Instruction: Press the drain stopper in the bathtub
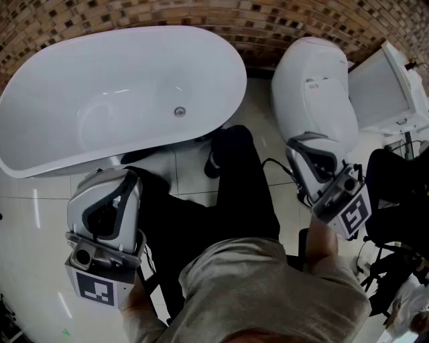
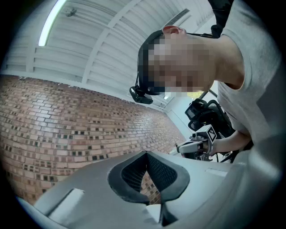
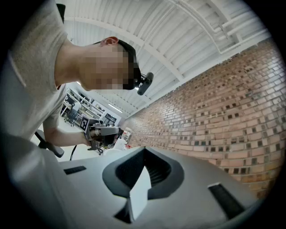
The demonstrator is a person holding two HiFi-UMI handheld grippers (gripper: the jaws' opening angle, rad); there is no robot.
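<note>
The white oval bathtub [image 1: 40, 107] fills the upper left of the head view, and its small round metal drain stopper [image 1: 179, 111] sits on the tub floor. My left gripper [image 1: 117, 184] is held low by my left side, well short of the tub rim. It tilts upward, so its own view shows the ceiling and brick wall past the left gripper [image 2: 147, 154] jaws, which meet at the tip with nothing between them. My right gripper [image 1: 310, 155] hangs in front of the toilet, likewise tilted up. Seen from its own camera, the right gripper [image 3: 144, 150] is also shut and empty.
A white toilet [image 1: 315, 80] with its lid down stands right of the tub. A white open box [image 1: 389, 87] is at the far right, with black gear [image 1: 395, 201] below it. My legs in black trousers [image 1: 241, 194] stand on the pale tiled floor. A brick wall [image 1: 268, 17] runs behind.
</note>
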